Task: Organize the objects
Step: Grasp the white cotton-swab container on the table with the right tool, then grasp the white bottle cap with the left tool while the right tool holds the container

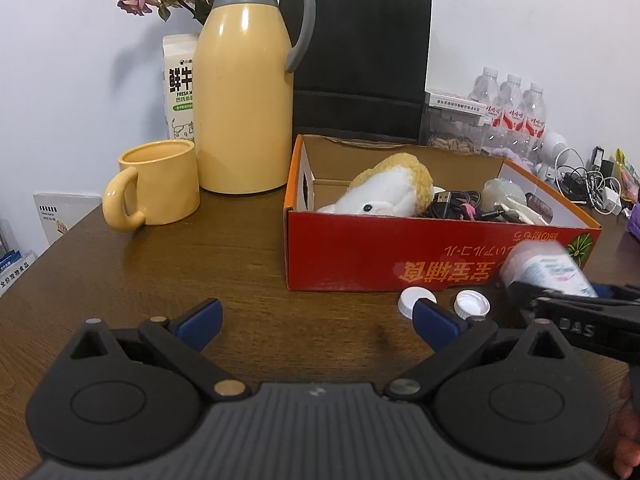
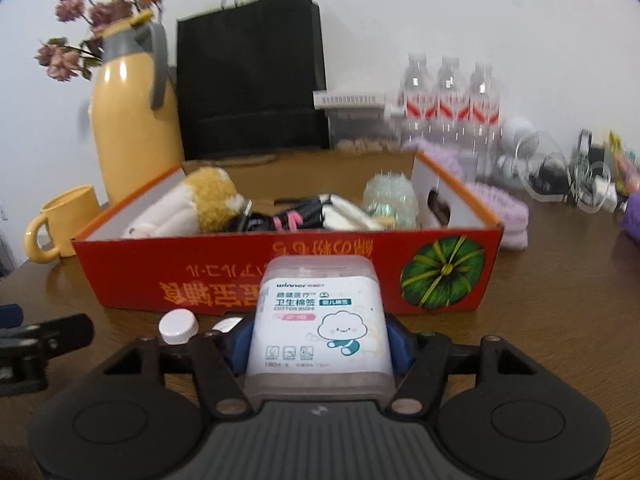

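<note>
A white cotton bud box point(image 2: 320, 320) with a cloud cartoon sits between the blue pads point(image 2: 236, 344) of my right gripper point(image 2: 318, 340), which is shut on it just in front of the red cardboard box point(image 2: 200, 276). In the left wrist view the same cotton bud box point(image 1: 548, 268) shows at the right in the right gripper point(image 1: 560, 298). My left gripper point(image 1: 316, 316) stands open over bare table with nothing between its fingers. The red box point(image 1: 352, 256) holds a plush toy point(image 1: 392, 192), black cables point(image 1: 456, 204) and small items.
Two white bottle caps point(image 1: 416, 300) point(image 1: 472, 304) lie by the red box's front wall. A yellow thermos point(image 1: 244, 100), yellow mug point(image 1: 160, 184) and milk carton point(image 1: 180, 88) stand at the left. A black bag point(image 1: 360, 60), water bottles point(image 1: 512, 108) and chargers point(image 1: 588, 188) line the back.
</note>
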Demonstrator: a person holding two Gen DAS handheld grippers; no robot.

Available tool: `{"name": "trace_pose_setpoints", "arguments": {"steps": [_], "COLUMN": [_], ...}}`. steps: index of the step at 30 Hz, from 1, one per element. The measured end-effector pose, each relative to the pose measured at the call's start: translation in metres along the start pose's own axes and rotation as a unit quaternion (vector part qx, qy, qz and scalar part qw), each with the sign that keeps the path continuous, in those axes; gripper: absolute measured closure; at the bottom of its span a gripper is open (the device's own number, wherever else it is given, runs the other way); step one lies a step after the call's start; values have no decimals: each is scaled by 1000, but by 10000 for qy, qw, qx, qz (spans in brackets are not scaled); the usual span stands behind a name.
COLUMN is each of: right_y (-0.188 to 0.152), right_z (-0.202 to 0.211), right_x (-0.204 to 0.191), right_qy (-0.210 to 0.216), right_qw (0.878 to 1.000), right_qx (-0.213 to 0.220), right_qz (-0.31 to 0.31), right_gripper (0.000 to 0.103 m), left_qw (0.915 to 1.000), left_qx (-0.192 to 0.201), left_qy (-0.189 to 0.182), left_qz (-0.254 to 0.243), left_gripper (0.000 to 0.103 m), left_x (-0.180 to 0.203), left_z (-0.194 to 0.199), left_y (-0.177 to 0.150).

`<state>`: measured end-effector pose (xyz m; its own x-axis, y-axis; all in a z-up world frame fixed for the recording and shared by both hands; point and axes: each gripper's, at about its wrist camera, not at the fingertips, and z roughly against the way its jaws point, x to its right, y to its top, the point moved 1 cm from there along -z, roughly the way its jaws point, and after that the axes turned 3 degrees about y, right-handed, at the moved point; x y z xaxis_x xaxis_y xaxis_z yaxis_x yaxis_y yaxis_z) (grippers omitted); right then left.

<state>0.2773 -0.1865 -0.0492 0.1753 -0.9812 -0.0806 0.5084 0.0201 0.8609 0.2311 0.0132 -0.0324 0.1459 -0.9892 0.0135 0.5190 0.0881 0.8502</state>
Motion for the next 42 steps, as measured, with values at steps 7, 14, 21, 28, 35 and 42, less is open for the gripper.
{"name": "trace_pose_setpoints", "arguments": {"steps": [7,14,21,28,35,42], "right_y": [1,-1,-3,-3,-4,-4], "right_z": [37,55,59,61,68,69], "right_x": [2,16,35,44,39,37], "right_qy": [51,134,111,110,130,135], "right_qw": [9978,9960,9952,9951,9933,9930], "right_qx": [590,797,832,855,991,994], "right_qz": [296,377,495,491,582,623], "right_gripper": [39,39,39,39,39,39], "left_qw": [10000,9998,9993,9989,9989,9974], "left_qx": [-19,-44,-83,-200,-307,-516], "left_qy": [-5,-40,-109,-82,-114,-273], "left_qz": [-20,-174,-346,-414,-349,-412], "left_gripper": [0,0,0,0,0,21], "left_x": [1,9,20,36,47,57], "left_z": [-2,-7,-15,-34,-51,-60], "left_y": [-1,-5,-5,1,8,8]}}
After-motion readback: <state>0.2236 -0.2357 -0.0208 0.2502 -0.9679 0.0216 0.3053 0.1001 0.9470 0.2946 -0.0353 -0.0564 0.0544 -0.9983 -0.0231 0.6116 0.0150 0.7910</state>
